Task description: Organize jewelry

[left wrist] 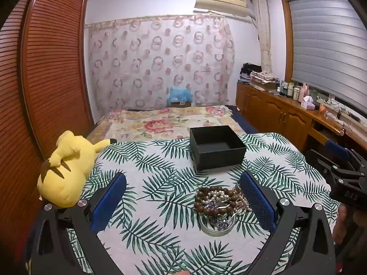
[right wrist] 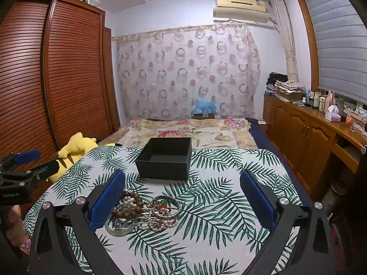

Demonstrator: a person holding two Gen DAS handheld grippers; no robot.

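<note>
A pile of jewelry (left wrist: 218,202) lies on the leaf-print cloth (left wrist: 160,174): brown wooden beads, pearl strands, and a pale bangle (left wrist: 216,230) at its near edge. In the right wrist view the jewelry pile (right wrist: 146,212) also shows a silver bangle (right wrist: 168,202). An open, empty black box (left wrist: 216,146) stands behind the pile; it also shows in the right wrist view (right wrist: 166,158). My left gripper (left wrist: 183,202) is open, held above the cloth, with the pile by its right finger. My right gripper (right wrist: 182,202) is open, with the pile by its left finger.
A yellow plush toy (left wrist: 68,167) lies at the cloth's left edge. A bed with a floral cover (left wrist: 165,121) is behind. A wooden wardrobe (left wrist: 45,68) stands left, and a wooden counter (left wrist: 286,112) with bottles runs along the right.
</note>
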